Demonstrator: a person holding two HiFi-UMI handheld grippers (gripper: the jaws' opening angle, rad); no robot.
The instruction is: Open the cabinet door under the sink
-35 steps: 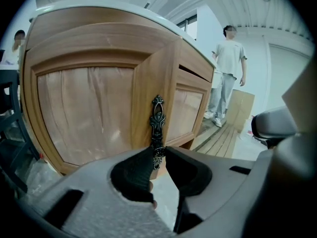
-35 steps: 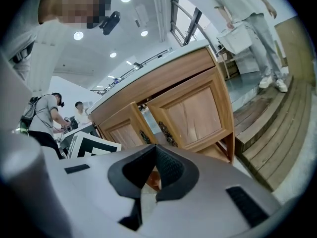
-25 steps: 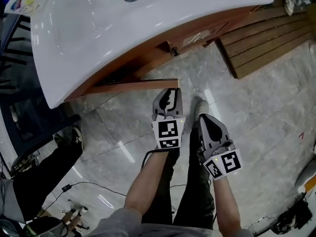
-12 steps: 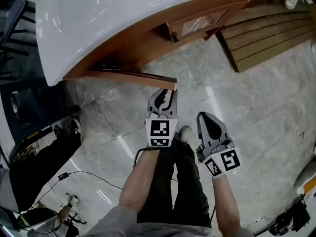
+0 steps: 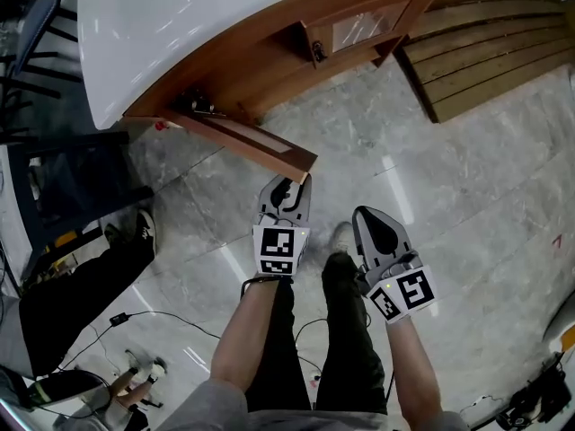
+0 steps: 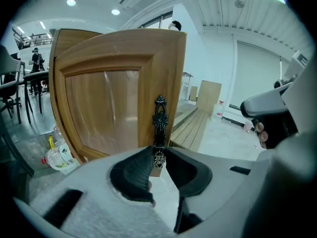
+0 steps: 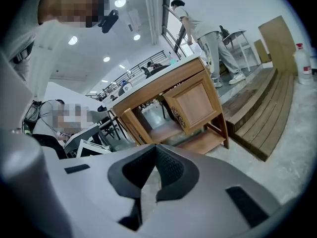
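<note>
The wooden cabinet (image 5: 269,57) stands under the white sink (image 5: 180,25). Its left door (image 5: 256,142) is swung well out over the floor, free edge toward me. My left gripper (image 5: 292,180) is shut on the door's dark ornate metal handle (image 6: 159,120); in the left gripper view the left gripper (image 6: 158,155) pinches the handle's lower end, with the door panel (image 6: 109,103) right behind it. The cabinet's right door (image 5: 359,27) stays closed. My right gripper (image 5: 368,215) hangs shut and empty over the floor to the right; in its own view the right gripper (image 7: 154,155) faces the cabinet (image 7: 190,103).
Wooden decking boards (image 5: 485,52) lie on the floor at the upper right. A bystander's leg and shoe (image 5: 135,232) and cables (image 5: 144,317) are at the left, beside a dark rack (image 5: 54,178). A plastic bottle (image 6: 57,155) lies low behind the open door.
The left door has swung much further open, drawn by my left gripper on its handle. Both grippers and I have moved back from the cabinet; the right gripper stays shut and empty.
</note>
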